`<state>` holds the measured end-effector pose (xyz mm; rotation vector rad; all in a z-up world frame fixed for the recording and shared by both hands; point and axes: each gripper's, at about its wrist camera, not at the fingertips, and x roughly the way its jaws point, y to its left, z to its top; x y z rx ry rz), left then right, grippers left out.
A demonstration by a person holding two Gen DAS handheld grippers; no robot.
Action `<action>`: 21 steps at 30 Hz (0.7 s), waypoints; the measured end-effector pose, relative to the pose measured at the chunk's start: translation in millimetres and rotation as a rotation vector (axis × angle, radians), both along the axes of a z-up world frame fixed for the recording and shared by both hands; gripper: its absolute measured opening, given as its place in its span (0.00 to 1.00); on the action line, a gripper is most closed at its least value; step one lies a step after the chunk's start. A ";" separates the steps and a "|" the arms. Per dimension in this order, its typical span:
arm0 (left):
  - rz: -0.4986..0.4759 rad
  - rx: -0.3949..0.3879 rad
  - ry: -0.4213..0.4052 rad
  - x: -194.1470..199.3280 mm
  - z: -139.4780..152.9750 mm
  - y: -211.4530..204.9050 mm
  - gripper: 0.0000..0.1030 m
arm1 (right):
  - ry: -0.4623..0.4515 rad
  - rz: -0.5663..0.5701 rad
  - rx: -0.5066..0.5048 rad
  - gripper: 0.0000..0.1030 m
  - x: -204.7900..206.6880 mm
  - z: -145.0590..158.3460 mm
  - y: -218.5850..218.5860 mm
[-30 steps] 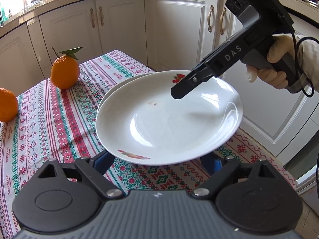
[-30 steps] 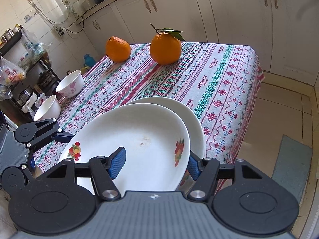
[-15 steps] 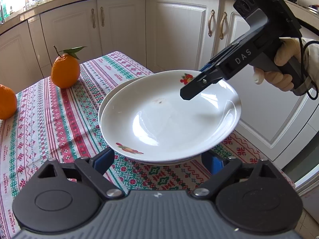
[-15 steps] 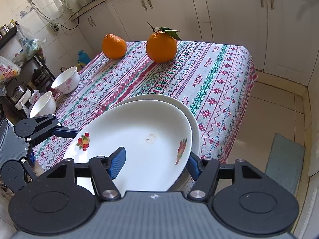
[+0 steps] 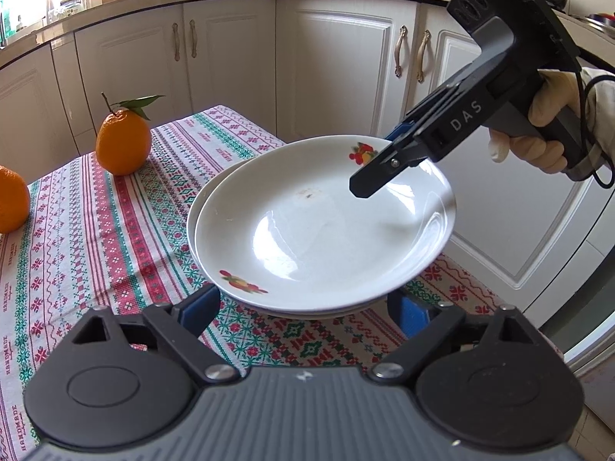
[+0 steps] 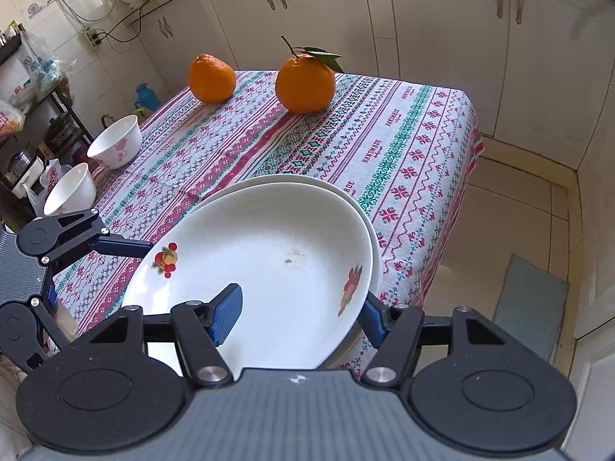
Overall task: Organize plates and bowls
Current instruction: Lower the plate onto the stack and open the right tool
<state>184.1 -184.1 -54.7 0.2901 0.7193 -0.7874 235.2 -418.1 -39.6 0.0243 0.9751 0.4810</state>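
A white plate with fruit prints (image 5: 323,223) (image 6: 276,269) rests on a second white plate (image 5: 192,226) (image 6: 303,181) at the table's corner. My right gripper (image 6: 300,313) (image 5: 384,161) is open, with one finger above the top plate's rim and the other below it. My left gripper (image 5: 307,307) (image 6: 127,247) is open, its fingers on either side of the stack's near edge, below the rim. Two white bowls (image 6: 115,146) (image 6: 71,188) stand apart at the table's far left side.
Two oranges (image 5: 123,140) (image 5: 11,199) (image 6: 305,84) (image 6: 211,77) sit on the patterned tablecloth (image 5: 96,238) (image 6: 403,134). White cabinets (image 5: 346,69) stand behind. The table edge and tiled floor (image 6: 511,211) with a mat (image 6: 530,303) lie to the right.
The top plate has come down from a tilted, raised position onto the lower plate. My right gripper moved down with it and its jaws have opened.
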 end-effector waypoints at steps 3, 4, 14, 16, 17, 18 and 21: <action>0.001 -0.006 0.005 0.0 -0.9 0.1 0.91 | 0.001 -0.003 -0.016 0.69 -1.8 1.2 2.5; 0.002 -0.007 0.006 -0.1 -0.9 0.3 0.91 | 0.002 -0.005 -0.020 0.69 -2.1 1.4 3.2; 0.000 -0.024 0.011 -1.6 0.2 1.2 0.91 | 0.004 -0.019 -0.063 0.70 -9.4 3.2 7.6; -0.001 -0.024 0.009 -2.3 0.5 1.0 0.91 | 0.006 -0.022 -0.072 0.70 -10.5 2.9 7.9; 0.000 -0.024 0.007 -2.8 0.7 0.9 0.91 | 0.008 -0.022 -0.073 0.70 -11.0 2.9 8.1; -0.001 -0.026 0.007 -3.0 0.9 1.0 0.91 | 0.008 -0.021 -0.077 0.70 -11.8 3.0 8.8; 0.000 -0.028 0.006 -2.9 1.0 0.9 0.91 | 0.009 -0.018 -0.091 0.70 -14.0 3.1 11.1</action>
